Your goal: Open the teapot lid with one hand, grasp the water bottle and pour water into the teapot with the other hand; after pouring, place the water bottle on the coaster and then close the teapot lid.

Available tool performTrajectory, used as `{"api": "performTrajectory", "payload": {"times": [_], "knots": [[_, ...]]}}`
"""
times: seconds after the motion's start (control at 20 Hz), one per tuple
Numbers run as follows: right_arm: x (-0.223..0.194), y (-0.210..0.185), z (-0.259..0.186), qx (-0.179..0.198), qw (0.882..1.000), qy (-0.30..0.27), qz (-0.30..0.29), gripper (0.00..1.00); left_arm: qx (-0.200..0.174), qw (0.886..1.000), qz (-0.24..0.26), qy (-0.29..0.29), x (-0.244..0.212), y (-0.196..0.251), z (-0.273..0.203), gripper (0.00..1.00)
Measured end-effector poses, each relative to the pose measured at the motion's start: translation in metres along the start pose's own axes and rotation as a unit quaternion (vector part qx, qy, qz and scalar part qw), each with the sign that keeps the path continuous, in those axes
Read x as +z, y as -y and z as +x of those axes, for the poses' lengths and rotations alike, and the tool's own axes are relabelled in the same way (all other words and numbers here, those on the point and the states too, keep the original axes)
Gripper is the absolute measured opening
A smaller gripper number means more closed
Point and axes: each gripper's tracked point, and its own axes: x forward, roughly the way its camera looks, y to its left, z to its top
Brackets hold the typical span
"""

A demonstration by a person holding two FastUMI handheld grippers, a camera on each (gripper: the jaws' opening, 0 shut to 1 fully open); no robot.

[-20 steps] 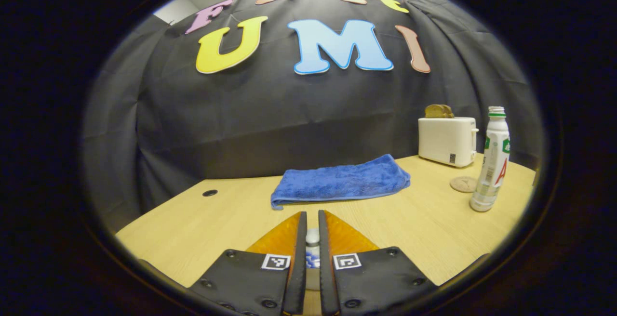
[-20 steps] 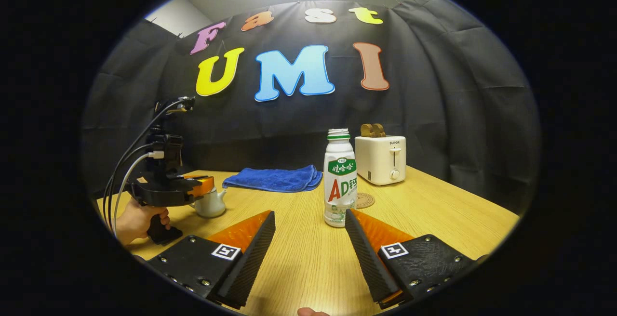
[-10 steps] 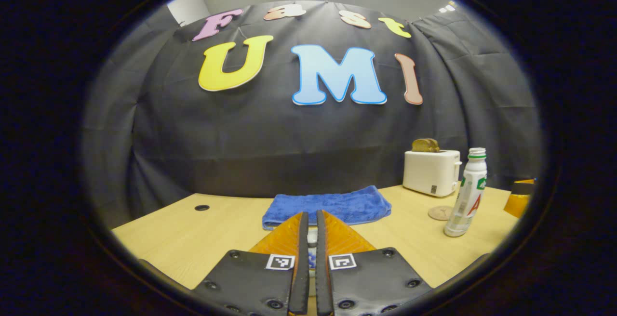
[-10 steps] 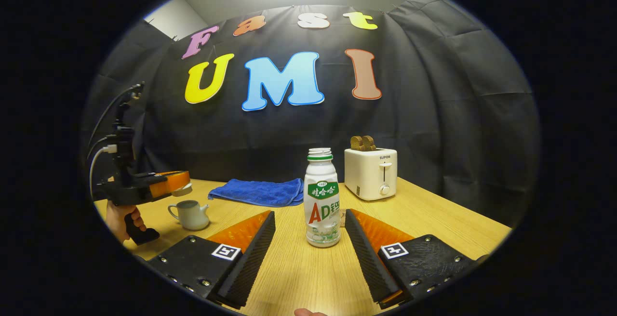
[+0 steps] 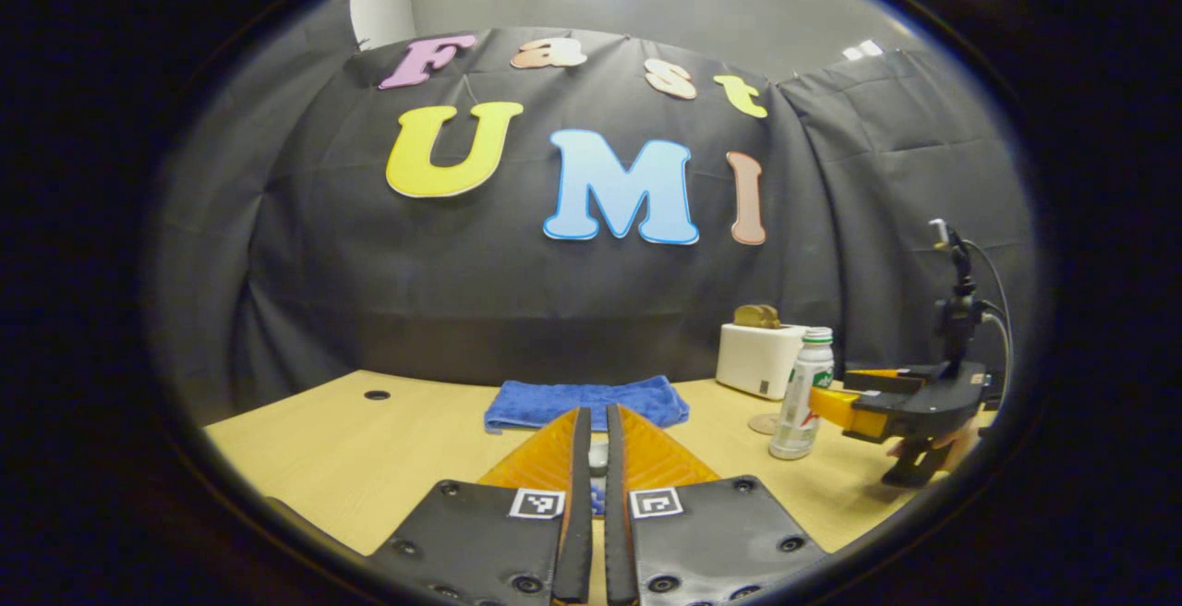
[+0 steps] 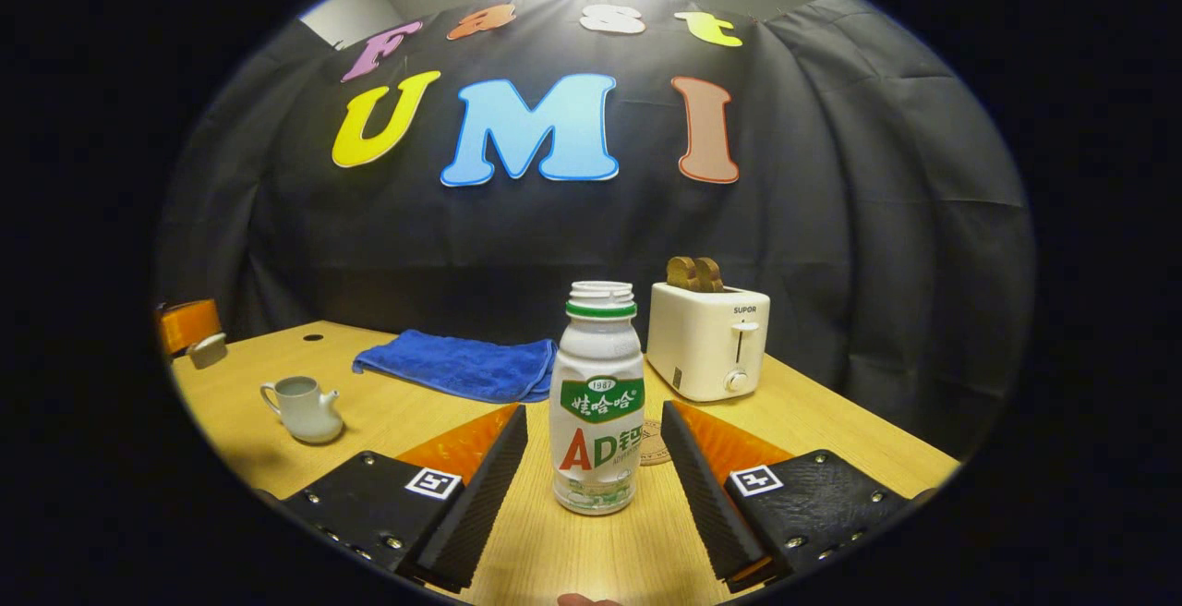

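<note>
Blue towel [image 6: 457, 366] and toaster [image 6: 706, 340] – bread [image 6: 695, 273] inside – on table [image 6: 831, 421].

The white water bottle [image 6: 597, 398] with a green neck ring stands upright and uncapped on the desk [image 6: 831, 421], the round coaster [image 6: 654, 442] just behind it. The small pale teapot [image 6: 305, 409] sits open, well apart; its lid [image 6: 207, 349] is held aloft.

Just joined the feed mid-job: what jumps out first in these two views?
The water bottle stands uncapped dead centre on the table, between the open fingers of the right gripper, not yet gripped. Far left, the teapot sits lidless; the left gripper is shut on the lid, held up clear of it.
</note>
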Motion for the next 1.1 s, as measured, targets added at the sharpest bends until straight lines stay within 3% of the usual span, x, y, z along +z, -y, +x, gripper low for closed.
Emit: {"api": "performTrajectory", "payload": {"times": [0.3,0.35,0.4,0.65,0.7,0.8,0.95,1.0,1.1], "knots": [[-0.011,0.000,0.033,-0.012,1.000,-0.018,-0.020,0.90,-0.031,0.999,0.020,0.008,0.003,0.027,-0.054,0.16],[-0.013,0.000,0.036,-0.013,1.000,-0.020,-0.020,0.90,-0.036,0.999,0.018,0.007,0.001,0.031,-0.063,0.12],[-0.014,0.001,0.039,-0.014,0.999,-0.023,-0.021,0.90,-0.040,0.999,0.015,0.007,0.000,0.033,-0.072,0.16],[-0.023,0.000,0.048,-0.013,0.999,-0.029,-0.015,0.90,-0.057,0.998,0.012,-0.007,-0.021,0.047,-0.103,0.16],[-0.020,0.000,0.049,-0.015,0.999,-0.025,-0.019,0.89,-0.059,0.998,0.013,-0.011,-0.024,0.048,-0.104,0.16],[-0.021,-0.001,0.047,-0.019,0.999,-0.025,-0.016,0.76,-0.063,0.998,0.005,-0.016,-0.027,0.049,-0.103,0.16],[-0.018,0.002,0.048,-0.026,0.999,-0.026,-0.029,0.74,-0.071,0.997,-0.008,-0.017,-0.029,0.052,-0.106,0.16],[-0.015,0.002,0.047,-0.025,0.998,-0.026,-0.041,0.74,-0.076,0.997,-0.010,-0.018,-0.029,0.055,-0.108,0.12],[-0.005,-0.004,0.041,-0.017,0.997,-0.018,-0.071,0.71,-0.079,0.997,-0.007,-0.018,-0.028,0.056,-0.114,0.16]]}}
